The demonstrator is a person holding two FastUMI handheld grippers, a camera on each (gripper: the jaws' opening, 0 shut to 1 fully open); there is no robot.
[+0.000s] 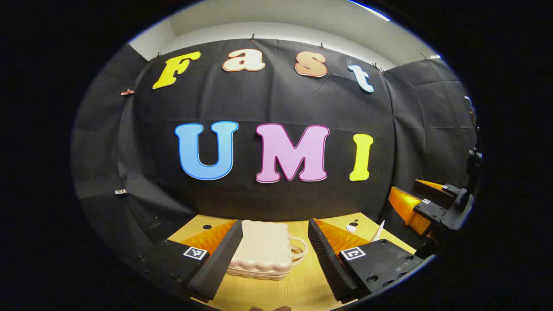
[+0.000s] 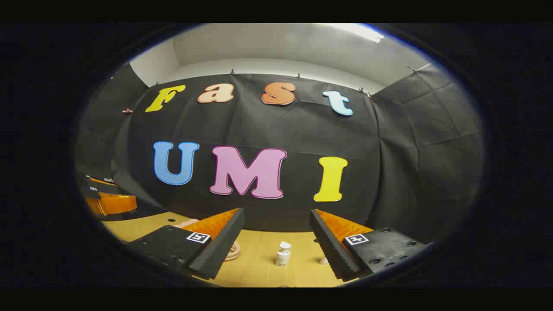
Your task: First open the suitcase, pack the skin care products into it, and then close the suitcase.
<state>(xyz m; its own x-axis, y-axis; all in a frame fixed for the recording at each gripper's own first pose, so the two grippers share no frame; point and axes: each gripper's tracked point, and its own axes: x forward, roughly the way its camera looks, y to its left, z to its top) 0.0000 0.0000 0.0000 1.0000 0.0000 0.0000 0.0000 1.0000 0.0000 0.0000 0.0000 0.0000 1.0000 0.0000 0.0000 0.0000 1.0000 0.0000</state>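
Closed suitcase (image 1: 263, 249) lying flat, handle right, bottle (image 2: 283, 254) upright

glossy plastic suitcase (image 1: 261, 250), matt wooden table (image 1: 281, 293)

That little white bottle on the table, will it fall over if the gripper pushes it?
Probably, yes. The small white bottle stands upright, taller than it is wide, with a cap on top, so a nudge high up would likely tip it. It looks small and likely light, so a low push may slide it across the smooth wooden table instead. The right gripper is open.
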